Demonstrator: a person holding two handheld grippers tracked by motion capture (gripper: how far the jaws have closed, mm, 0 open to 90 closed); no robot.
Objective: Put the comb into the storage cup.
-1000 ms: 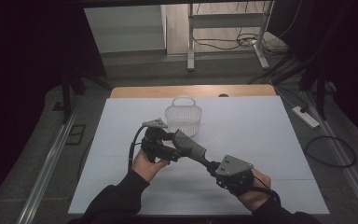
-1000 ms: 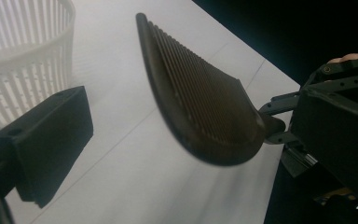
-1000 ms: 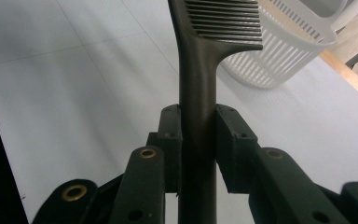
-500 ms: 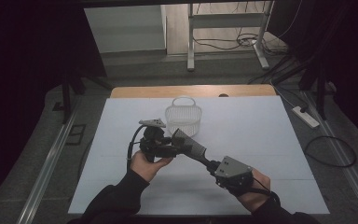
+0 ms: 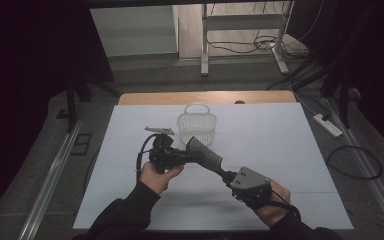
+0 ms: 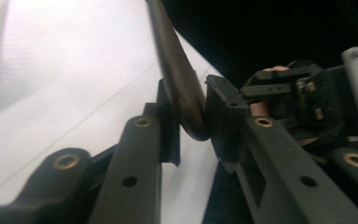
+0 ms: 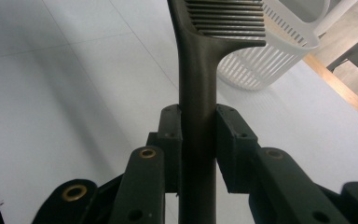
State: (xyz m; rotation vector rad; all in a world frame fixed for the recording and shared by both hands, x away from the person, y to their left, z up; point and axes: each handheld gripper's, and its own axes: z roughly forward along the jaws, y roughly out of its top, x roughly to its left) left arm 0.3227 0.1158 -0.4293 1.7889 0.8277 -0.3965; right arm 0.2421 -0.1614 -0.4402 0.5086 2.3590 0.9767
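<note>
- White sheeting covered the table (image 5: 290, 150) under dim light in the high view, where the right gripper (image 5: 227, 175) held a dark slotted spatula (image 5: 205, 152) by its handle, blade raised toward the white basket (image 5: 196, 127) just beyond; the left gripper (image 5: 192, 157) met the blade from the opposite side.
- Seen from the left gripper view, its jaws had just been closing and now pinched the spatula's rounded edge (image 6: 186, 107) between the pads.
- Along the right gripper view, jaws were clamped on the handle (image 7: 196, 126), basket (image 7: 279, 51) ahead to the right.
- Risk: with only the rim pinched, the left grip could slip if the right let go early, dropping the spatula short of the basket.
</note>
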